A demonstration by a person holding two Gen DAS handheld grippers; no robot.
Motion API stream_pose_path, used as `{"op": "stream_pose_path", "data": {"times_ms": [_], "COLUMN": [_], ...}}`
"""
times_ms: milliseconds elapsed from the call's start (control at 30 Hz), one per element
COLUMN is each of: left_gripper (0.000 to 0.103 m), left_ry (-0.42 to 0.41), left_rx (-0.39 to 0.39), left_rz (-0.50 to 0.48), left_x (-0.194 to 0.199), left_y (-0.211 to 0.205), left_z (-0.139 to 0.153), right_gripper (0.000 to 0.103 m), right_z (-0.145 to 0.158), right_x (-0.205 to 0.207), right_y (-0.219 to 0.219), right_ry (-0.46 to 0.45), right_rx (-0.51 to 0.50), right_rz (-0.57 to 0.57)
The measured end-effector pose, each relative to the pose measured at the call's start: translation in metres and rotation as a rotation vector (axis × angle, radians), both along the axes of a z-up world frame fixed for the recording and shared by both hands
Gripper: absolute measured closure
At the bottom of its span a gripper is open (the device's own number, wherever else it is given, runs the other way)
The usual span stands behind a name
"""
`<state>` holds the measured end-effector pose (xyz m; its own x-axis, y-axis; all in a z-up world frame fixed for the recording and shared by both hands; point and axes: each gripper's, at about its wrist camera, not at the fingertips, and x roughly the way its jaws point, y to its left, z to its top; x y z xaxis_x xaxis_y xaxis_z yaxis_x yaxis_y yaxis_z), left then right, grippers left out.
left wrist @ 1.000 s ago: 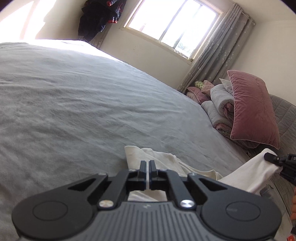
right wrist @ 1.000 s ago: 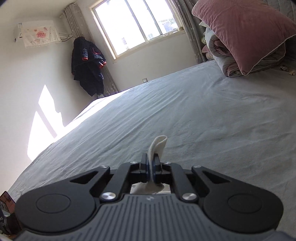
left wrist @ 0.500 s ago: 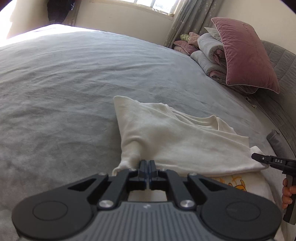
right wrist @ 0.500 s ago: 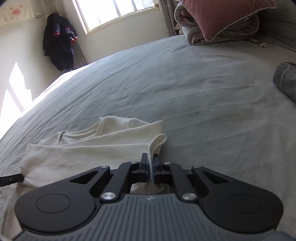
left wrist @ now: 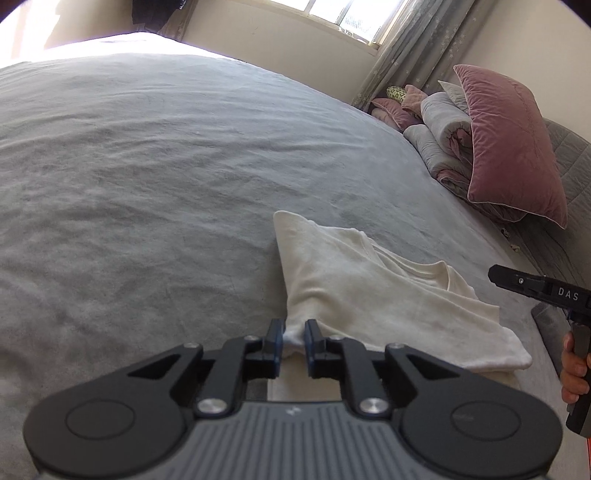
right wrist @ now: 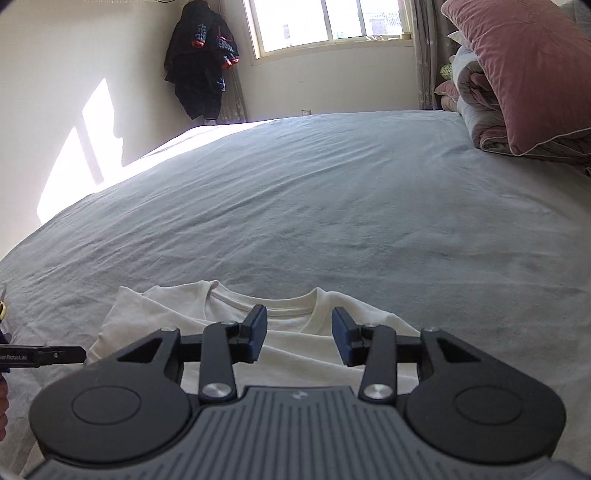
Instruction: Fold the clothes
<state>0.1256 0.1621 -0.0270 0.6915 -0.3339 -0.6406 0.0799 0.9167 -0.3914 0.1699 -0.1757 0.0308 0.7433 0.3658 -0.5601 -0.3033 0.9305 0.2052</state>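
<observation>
A cream t-shirt [left wrist: 373,299] lies folded over on the grey bed sheet [left wrist: 147,177], its collar showing in the right wrist view [right wrist: 284,314]. My left gripper [left wrist: 293,338] is partly open, with a bunched corner of the shirt loose between its jaws. My right gripper [right wrist: 299,334] is wide open and empty, hovering just above the shirt [right wrist: 295,354] below the collar. The right gripper shows at the right edge of the left wrist view [left wrist: 532,286], and the left gripper shows at the left edge of the right wrist view [right wrist: 44,356].
A pink pillow [left wrist: 513,144] and rolled grey quilts [left wrist: 443,133] are stacked at the bed's head. A grey headboard [left wrist: 569,155] stands behind them. Dark clothes [right wrist: 201,55] hang in the corner by the window [right wrist: 328,22].
Both grippers lowered the shirt's edge onto the bed, folding it over. Both then opened and let go; the right gripper drew back and lifted off the shirt.
</observation>
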Motion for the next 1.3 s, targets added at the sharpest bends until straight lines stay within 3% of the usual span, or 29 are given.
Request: {"op": "stream_pose_path", "data": {"times_ms": [200, 433, 467, 533, 633, 767, 867, 967, 1033, 1100, 1133, 1300], "left_gripper": [0.081, 0.079, 0.079, 0.079, 0.083, 0.088, 0.088, 0.083, 0.078, 0.064, 0.057, 0.060], "left_ry": [0.000, 0.034, 0.037, 0.040, 0.042, 0.048, 0.049, 0.044, 0.037, 0.015, 0.000, -0.112], "left_rx": [-0.021, -0.104, -0.112, -0.117, -0.115, -0.023, -0.009, -0.032, -0.044, -0.040, -0.032, 0.013], "left_rz": [-0.009, -0.022, -0.024, -0.030, -0.038, -0.040, -0.038, -0.024, -0.012, 0.007, 0.018, 0.032], "left_x": [0.004, 0.010, 0.011, 0.012, 0.013, 0.012, 0.012, 0.010, 0.010, 0.010, 0.009, 0.001], "left_y": [0.003, 0.012, 0.013, 0.012, 0.009, -0.003, -0.002, 0.005, 0.008, 0.009, 0.008, -0.005], "left_z": [-0.004, -0.011, -0.012, -0.012, -0.013, -0.012, -0.012, -0.009, -0.007, -0.004, -0.003, 0.006], "right_gripper": [0.052, 0.052, 0.054, 0.091, 0.098, 0.098, 0.098, 0.095, 0.073, 0.057, 0.053, 0.053], "right_z": [-0.008, -0.031, -0.033, -0.037, -0.034, -0.034, -0.042, -0.049, -0.043, -0.032, -0.028, -0.014], "right_x": [0.046, 0.083, 0.084, 0.081, 0.074, 0.071, 0.072, 0.070, 0.067, 0.060, 0.056, 0.027], "right_y": [0.103, 0.177, 0.180, 0.186, 0.182, 0.180, 0.188, 0.197, 0.194, 0.183, 0.175, 0.115], "right_ry": [0.065, 0.140, 0.147, 0.148, 0.105, 0.053, 0.045, 0.028, 0.016, -0.019, -0.038, -0.073], "right_rx": [0.055, -0.037, -0.045, -0.063, -0.044, -0.024, -0.058, -0.109, -0.108, -0.088, -0.076, -0.083], "right_rz": [0.334, 0.453, 0.463, 0.465, 0.411, 0.325, 0.298, 0.298, 0.283, 0.257, 0.242, 0.136]}}
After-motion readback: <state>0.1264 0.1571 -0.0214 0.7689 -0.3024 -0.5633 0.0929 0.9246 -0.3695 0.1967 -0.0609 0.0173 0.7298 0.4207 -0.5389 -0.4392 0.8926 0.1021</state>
